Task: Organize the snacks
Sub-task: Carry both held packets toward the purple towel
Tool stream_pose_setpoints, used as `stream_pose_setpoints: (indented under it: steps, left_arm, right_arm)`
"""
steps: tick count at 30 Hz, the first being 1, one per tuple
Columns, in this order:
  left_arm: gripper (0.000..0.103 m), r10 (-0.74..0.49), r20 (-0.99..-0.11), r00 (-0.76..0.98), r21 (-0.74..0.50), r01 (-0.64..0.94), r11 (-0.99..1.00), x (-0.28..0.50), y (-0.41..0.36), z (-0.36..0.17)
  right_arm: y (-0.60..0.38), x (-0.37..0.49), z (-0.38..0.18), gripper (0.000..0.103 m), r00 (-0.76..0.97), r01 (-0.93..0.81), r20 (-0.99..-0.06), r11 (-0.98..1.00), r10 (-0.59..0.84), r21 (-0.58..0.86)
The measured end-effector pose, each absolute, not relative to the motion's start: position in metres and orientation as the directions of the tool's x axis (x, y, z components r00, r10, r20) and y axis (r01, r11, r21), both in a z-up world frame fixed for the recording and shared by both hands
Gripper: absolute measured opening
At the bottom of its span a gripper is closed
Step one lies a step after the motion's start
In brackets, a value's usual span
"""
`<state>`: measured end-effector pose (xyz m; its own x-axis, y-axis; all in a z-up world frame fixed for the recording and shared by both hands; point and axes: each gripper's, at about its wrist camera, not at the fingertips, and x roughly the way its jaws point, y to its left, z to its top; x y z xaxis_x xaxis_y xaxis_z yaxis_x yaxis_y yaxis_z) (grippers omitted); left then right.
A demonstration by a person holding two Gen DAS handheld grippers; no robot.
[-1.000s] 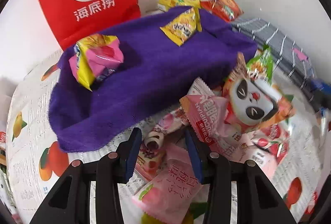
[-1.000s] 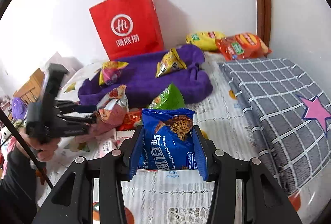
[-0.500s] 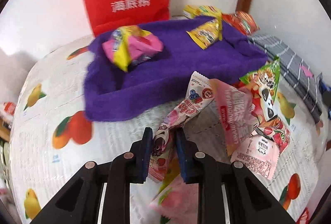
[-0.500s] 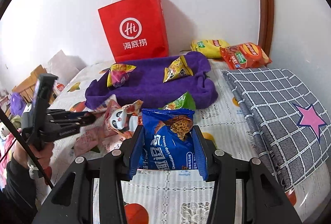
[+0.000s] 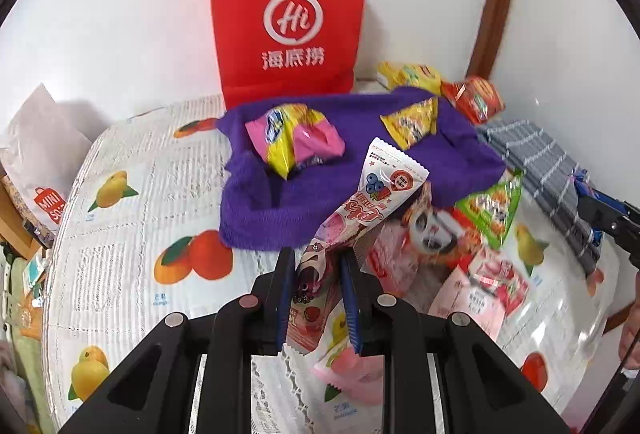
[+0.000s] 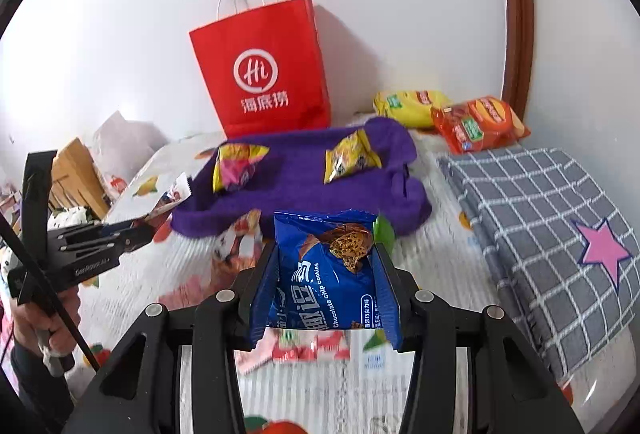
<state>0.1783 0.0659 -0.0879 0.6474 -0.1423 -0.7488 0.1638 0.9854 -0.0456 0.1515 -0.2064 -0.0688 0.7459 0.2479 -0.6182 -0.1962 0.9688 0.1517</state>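
Note:
My left gripper (image 5: 316,262) is shut on a long pink-and-white berry candy packet (image 5: 360,209), lifted off the snack pile and tilted up to the right. It also shows at the left of the right wrist view, left gripper (image 6: 148,230) with the packet (image 6: 172,195) sticking out. My right gripper (image 6: 326,258) is shut on a blue chocolate chip cookie bag (image 6: 332,274), held above the table. A purple towel (image 5: 360,169) carries a pink-yellow snack bag (image 5: 296,141) and a small yellow bag (image 5: 412,121). A pile of pink, panda and green packets (image 5: 448,242) lies in front of the towel.
A red paper bag (image 5: 288,29) stands against the wall behind the towel. Yellow chips (image 6: 408,105) and an orange chip bag (image 6: 480,129) lie at the back right. A grey checked cloth with a pink star (image 6: 560,234) covers the right side. The fruit-print tablecloth (image 5: 140,234) spreads left.
My left gripper closed on the berry candy packet and lifted it up and away from the pile. The right gripper rose a little with the cookie bag still in it.

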Motion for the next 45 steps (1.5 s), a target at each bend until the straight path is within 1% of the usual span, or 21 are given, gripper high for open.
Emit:
stream_pose_setpoints:
  steps: [9,16,21,25,26,28,30,34,45]
  left_arm:
    - [0.022,-0.095,-0.706,0.702,-0.05,0.084,0.995,0.205,0.068,-0.073]
    - [0.022,-0.089,-0.686,0.722,-0.087,0.041,0.995,0.234,0.068,-0.067]
    - [0.022,-0.096,-0.668,0.738,-0.123,0.018,0.992,0.256,0.061,-0.069]
    - [0.022,-0.086,-0.658,0.748,-0.132,-0.002,0.991,0.27,0.053,-0.077]
    - [0.022,-0.091,-0.659,0.747,-0.141,-0.004,0.99,0.271,0.053,-0.08]
    - [0.022,-0.09,-0.664,0.742,-0.14,-0.006,0.99,0.273,0.051,-0.086]
    - [0.022,-0.074,-0.669,0.739,-0.121,-0.009,0.993,0.274,0.05,-0.091]
    - [0.022,-0.089,-0.682,0.726,-0.142,-0.011,0.99,0.277,0.051,-0.098]
    - [0.022,-0.096,-0.694,0.714,-0.173,-0.036,0.984,0.281,0.06,-0.11]
  right_arm:
    - [-0.195,0.211,-0.045,0.045,0.766,-0.203,-0.581,0.961,0.276,0.188]
    - [-0.189,0.264,-0.04,0.046,0.761,-0.219,-0.566,0.946,0.319,0.238]
    - [-0.187,0.299,-0.055,0.046,0.745,-0.228,-0.572,0.937,0.344,0.266]
    - [-0.193,0.319,-0.082,0.046,0.717,-0.217,-0.599,0.931,0.356,0.293]
    - [-0.196,0.322,-0.088,0.046,0.705,-0.198,-0.619,0.934,0.346,0.296]
    - [-0.202,0.323,-0.096,0.046,0.703,-0.186,-0.624,0.935,0.34,0.301]
    - [-0.203,0.324,-0.102,0.046,0.709,-0.164,-0.637,0.949,0.304,0.27]
    - [-0.206,0.327,-0.116,0.046,0.677,-0.161,-0.654,0.935,0.338,0.316]
    - [-0.192,0.331,-0.126,0.046,0.649,-0.181,-0.686,0.943,0.329,0.28]
